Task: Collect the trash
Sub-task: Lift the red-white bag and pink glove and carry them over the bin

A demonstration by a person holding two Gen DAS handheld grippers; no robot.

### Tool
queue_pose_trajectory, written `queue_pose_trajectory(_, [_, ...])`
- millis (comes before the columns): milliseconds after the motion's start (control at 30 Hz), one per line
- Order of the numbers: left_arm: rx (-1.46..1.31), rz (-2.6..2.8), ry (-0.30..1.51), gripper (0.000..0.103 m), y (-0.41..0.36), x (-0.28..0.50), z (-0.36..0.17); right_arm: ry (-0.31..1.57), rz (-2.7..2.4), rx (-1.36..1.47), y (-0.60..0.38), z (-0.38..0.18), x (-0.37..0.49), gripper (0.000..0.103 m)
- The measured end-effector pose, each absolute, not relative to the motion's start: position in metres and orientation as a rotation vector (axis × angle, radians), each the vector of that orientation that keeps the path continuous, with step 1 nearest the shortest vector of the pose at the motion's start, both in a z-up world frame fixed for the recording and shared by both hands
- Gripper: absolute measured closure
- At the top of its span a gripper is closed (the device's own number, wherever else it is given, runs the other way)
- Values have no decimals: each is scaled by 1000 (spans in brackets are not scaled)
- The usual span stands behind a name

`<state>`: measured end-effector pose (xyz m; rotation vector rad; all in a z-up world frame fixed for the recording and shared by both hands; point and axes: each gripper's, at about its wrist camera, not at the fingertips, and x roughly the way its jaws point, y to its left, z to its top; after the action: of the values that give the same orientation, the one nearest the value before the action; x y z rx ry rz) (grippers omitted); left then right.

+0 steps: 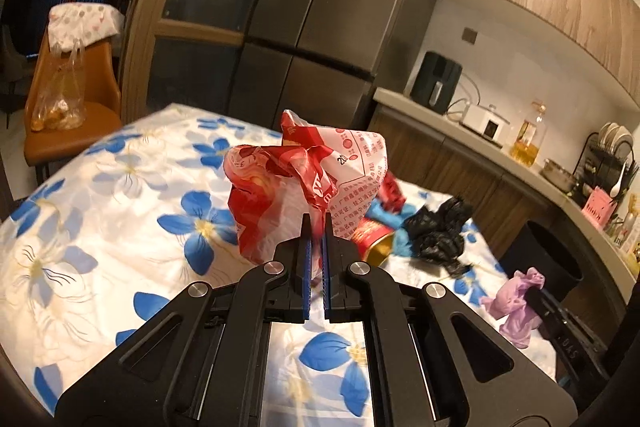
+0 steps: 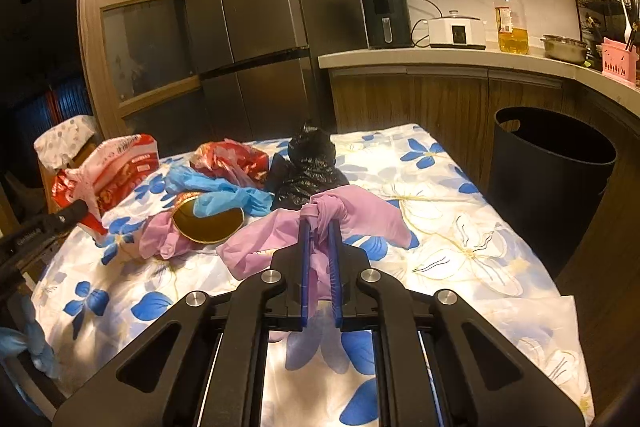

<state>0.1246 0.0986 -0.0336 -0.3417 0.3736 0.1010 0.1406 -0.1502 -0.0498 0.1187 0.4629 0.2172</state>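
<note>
Left gripper [image 1: 316, 223] was clamped on a red-and-white wrapper [image 1: 296, 179], held above the tablecloth [image 1: 120, 211]. Right gripper [image 2: 320, 227] was clamped on a purple glove [image 2: 352, 211].

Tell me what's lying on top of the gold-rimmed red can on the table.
A blue glove drapes over the tipped red can and across its open mouth. The crumpled red wrapper sits behind it. The can's far end is covered.

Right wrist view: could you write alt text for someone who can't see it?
The right gripper is shut on a purple glove above a blue-flowered tablecloth. Behind lie a black bag, blue gloves and red wrappers; a black bin stands right.
</note>
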Motion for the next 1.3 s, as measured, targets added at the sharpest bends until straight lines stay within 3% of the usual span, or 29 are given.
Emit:
queue_pose_trajectory(467, [-227,-24,330,100,23,125,-7,390,197,145,-187,-28,121,94])
queue_pose_trajectory(1300, [-86,-369,263,100,-168,208,34,216,-116,162,-323,23,155,94])
